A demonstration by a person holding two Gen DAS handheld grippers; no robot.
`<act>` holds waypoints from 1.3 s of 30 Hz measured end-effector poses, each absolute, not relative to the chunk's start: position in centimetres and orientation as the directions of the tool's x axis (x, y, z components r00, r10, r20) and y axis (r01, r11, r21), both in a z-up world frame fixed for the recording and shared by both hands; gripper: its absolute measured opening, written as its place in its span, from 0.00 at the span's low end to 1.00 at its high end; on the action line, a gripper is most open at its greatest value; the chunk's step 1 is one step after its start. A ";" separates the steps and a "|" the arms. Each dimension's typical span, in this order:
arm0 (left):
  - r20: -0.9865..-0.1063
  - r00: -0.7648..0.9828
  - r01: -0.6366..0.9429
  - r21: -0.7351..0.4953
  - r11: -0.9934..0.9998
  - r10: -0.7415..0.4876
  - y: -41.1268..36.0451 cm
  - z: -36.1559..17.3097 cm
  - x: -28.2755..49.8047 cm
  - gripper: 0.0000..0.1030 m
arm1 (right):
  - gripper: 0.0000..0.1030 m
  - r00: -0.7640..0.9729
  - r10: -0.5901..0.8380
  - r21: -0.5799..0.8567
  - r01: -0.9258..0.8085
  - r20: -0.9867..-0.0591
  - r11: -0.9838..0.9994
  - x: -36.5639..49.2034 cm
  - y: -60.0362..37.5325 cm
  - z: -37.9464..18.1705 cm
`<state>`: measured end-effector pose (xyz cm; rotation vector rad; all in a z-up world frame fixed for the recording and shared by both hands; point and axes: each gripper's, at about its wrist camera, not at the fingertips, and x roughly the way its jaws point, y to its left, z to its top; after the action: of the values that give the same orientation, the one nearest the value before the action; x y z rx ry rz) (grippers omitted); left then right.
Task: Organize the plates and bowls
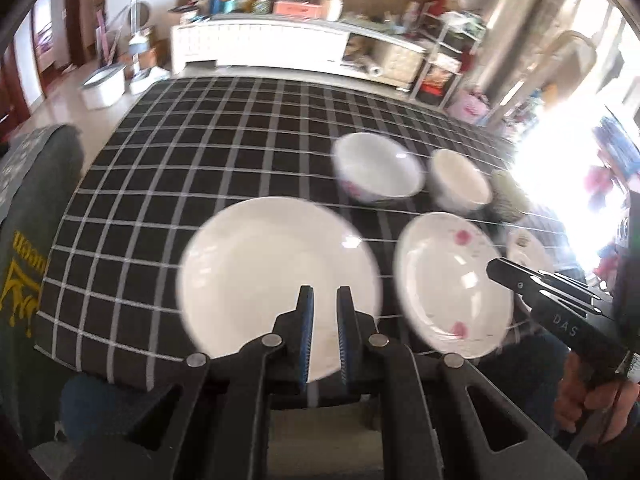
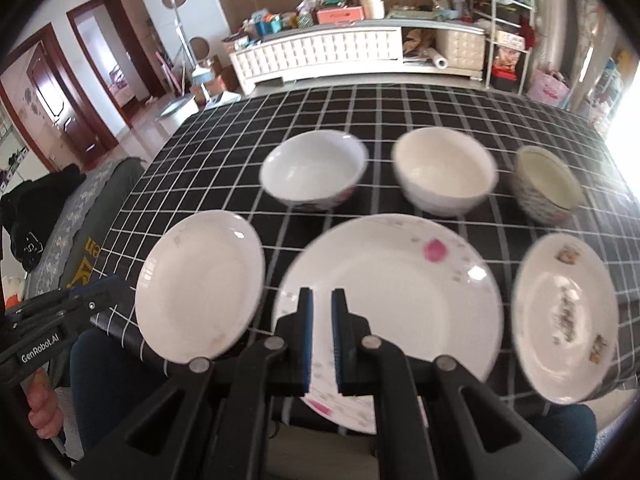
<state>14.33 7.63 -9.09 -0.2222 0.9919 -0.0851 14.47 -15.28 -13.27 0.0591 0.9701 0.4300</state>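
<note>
Though the left wrist view is smeared, I see my left gripper (image 1: pixel 325 304) above the plain white plate (image 1: pixel 276 280), jaws slightly spread, probably gripping nothing. Right wrist view: my right gripper (image 2: pixel 320 306) hangs likewise parted over the pink-flowered plate (image 2: pixel 400 280); three bowls (image 2: pixel 316 166) line up behind on the checked tablecloth (image 2: pixel 400 108).

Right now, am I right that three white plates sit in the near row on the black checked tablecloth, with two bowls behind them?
Not quite: the right wrist view shows three bowls behind, namely a white bowl, a cream bowl and a patterned bowl. The three plates on the tablecloth are correct.
</note>
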 end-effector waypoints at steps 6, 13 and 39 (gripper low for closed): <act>-0.819 0.516 0.056 -0.259 0.964 -0.250 2.2 -9.7 15.6 0.11 | 0.11 0.520 0.341 0.223 -0.277 -0.783 0.935 14.1 -19.3 -13.4; -0.849 0.467 0.077 -0.241 0.967 -0.249 -1.1 -11.7 17.5 0.23 | 0.13 0.510 0.314 0.233 -0.218 -0.800 0.948 14.8 -23.1 -15.3; -0.911 0.353 0.084 -0.197 0.977 -0.214 -2.6 -18.0 22.4 0.23 | 0.13 0.428 0.267 0.218 -0.159 -0.863 0.963 18.6 -25.1 -20.1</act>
<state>22.41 -2.58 -17.96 -0.1232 1.1958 -0.1931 18.63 -25.05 -20.07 0.1092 1.0968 0.2665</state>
